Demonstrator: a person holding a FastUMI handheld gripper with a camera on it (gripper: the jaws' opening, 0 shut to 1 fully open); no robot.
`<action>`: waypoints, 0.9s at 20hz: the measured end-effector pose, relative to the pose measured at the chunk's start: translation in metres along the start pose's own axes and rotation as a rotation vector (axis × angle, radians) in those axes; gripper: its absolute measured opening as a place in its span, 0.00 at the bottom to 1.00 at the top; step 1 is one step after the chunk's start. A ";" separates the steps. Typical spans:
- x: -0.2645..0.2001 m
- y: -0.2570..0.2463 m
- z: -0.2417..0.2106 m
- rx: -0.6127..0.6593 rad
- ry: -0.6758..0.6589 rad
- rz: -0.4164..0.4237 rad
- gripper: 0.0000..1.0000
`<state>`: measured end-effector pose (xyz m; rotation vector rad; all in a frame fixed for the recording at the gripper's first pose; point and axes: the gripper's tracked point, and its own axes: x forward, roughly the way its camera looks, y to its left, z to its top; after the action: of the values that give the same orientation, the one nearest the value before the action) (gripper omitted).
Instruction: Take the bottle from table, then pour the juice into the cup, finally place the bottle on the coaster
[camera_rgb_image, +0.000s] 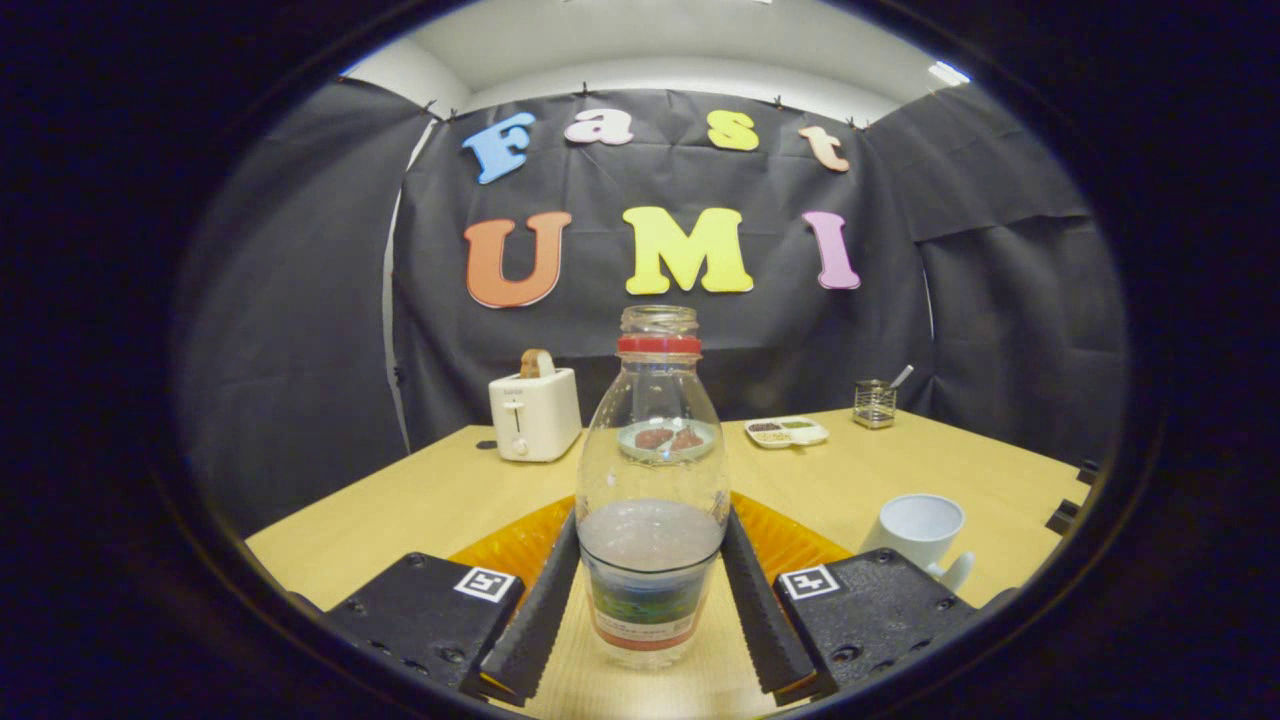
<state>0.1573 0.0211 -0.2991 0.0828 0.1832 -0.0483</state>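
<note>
The tongs (650, 610) have one finger on each side of the bottle (652, 480), low down by its label. Both fingers look like they touch the glass, so I think the tongs are squeezing the bottle, but I can't see how hard. The bottle stands straight up. Its top is open, with a red ring around the neck, and it is only part full of a dull drink.

Here is what could go wrong. The glass is smooth and round, and the hold is near the bottom. If the squeeze is weak, the bottle could slip or tip when it goes up. With no lid, a quick tilt could splash drink on the worktop (420, 500).

The orange coaster (790, 535) lies under and just behind the bottle, at 12 o'clock from the tongs. The white cup (918, 530) sits near, at about 2 o'clock. It is small, so a sloppy pour could miss it, and a wide swing could knock it over.

Far back, a toaster (535, 412) stands at 11 o'clock, and a small tray (787, 431) and a wire holder (875, 402) at 1 o'clock. These are well apart, so they should be safe.
</note>
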 end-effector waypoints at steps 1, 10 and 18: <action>-0.004 -0.004 0.005 -0.001 0.002 -0.015 0.81; -0.027 -0.009 0.046 0.280 -0.002 0.067 0.81; -0.028 -0.032 0.049 0.711 0.020 0.178 0.81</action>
<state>0.1364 -0.0135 -0.2488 0.8079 0.1716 0.0669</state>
